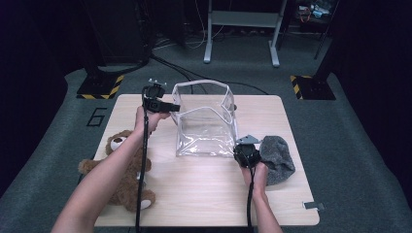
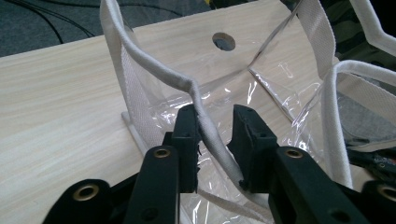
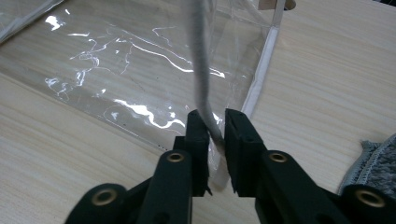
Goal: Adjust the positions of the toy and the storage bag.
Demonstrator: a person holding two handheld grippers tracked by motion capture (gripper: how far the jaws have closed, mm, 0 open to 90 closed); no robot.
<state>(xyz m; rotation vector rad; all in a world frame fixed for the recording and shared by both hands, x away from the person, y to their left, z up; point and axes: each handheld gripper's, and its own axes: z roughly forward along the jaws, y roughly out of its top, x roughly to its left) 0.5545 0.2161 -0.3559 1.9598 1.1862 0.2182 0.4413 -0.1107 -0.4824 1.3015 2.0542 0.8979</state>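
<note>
Your right claw [image 3: 215, 128] is clamped on the white rim of the clear bag [image 1: 206, 121], which stands mid-worktop [image 1: 204, 194]. Your left claw [image 2: 215, 126] straddles the far rim; its jaws appear not fully pressed. The grey cloth [image 1: 278, 158] lies beside your right hand.

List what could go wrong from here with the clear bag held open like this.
1. In the left gripper view the white rim lies against one jaw of the left gripper with a gap at the other, so it may slip out.
2. The right gripper pinches only a thin edge of the clear bag; a pull could tear or free it.
</note>
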